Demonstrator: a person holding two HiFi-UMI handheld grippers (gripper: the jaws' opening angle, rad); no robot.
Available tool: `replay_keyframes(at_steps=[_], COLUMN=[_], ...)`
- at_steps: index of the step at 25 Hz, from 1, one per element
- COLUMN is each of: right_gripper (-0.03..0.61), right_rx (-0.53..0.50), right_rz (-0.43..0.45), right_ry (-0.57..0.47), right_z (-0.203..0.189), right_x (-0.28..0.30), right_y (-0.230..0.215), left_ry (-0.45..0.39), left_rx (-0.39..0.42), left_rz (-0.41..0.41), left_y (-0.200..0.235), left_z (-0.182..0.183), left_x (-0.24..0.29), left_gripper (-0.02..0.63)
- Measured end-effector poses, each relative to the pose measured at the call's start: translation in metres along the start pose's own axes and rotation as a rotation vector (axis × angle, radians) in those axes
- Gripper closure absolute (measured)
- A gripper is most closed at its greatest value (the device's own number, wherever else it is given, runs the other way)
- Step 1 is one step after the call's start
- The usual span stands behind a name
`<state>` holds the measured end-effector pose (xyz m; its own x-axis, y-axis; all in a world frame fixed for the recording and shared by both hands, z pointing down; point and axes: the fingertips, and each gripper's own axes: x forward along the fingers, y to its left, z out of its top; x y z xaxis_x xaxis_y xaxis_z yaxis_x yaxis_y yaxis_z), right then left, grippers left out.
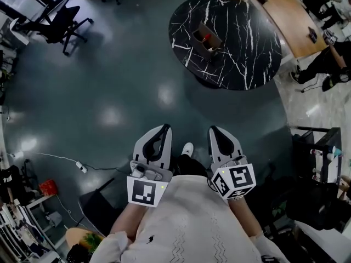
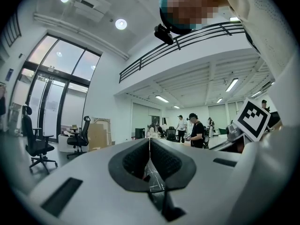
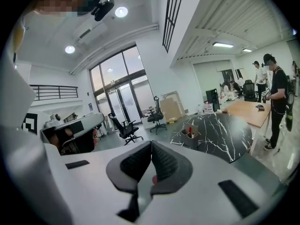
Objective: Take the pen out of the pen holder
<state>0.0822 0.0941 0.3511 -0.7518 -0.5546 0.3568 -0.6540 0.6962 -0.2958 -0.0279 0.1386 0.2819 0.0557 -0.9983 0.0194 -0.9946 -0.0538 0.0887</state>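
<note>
A brown pen holder (image 1: 207, 39) stands on the round black marble table (image 1: 241, 59) far ahead of me, with a red pen (image 1: 205, 36) upright in it. The right gripper view shows the same holder (image 3: 190, 131) and red pen (image 3: 189, 124) on the table (image 3: 220, 135), well beyond the jaws. My left gripper (image 1: 164, 128) and right gripper (image 1: 214, 130) are held close to my body, side by side over the dark floor. Both are shut with nothing between the pads (image 2: 161, 161) (image 3: 164, 163).
Black office chairs (image 1: 57, 23) stand at the far left. A wooden table (image 1: 290, 15) lies behind the marble one, with a person (image 1: 329, 59) beside it. A dark shelf unit (image 1: 315, 152) is at my right. A cable with a power strip (image 1: 81, 167) lies on the floor at my left.
</note>
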Motion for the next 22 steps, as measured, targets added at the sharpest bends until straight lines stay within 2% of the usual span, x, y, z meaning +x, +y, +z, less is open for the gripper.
replay_keyframes(at_steps=[5,10,14,22], right_gripper=[0.560,0.560,0.560,0.560], right_rx=[0.000,0.018,0.064,0.133], right_rz=[-0.018,-0.094,-0.161,-0.267], right_ry=[-0.001,-0.014,-0.003,0.072], right_z=[0.012,0.027,0.043,0.068], right_x=[0.023,0.045,0.071,0.144], right_y=[-0.021,-0.054,-0.085,-0.135], left_ry=[0.008,0.021,0.042,0.116], left_rx=[0.000,0.001,-0.016,0.035], left_rz=[-0.025,-0.061,-0.135,-0.267], left_y=[0.006,0.022,0.035,0.063], left_z=[-0.004,-0.014,-0.017,-0.030], left_x=[0.039,0.089,0.156,0.279], left_gripper=[0.598,0.598,0.598,0.598])
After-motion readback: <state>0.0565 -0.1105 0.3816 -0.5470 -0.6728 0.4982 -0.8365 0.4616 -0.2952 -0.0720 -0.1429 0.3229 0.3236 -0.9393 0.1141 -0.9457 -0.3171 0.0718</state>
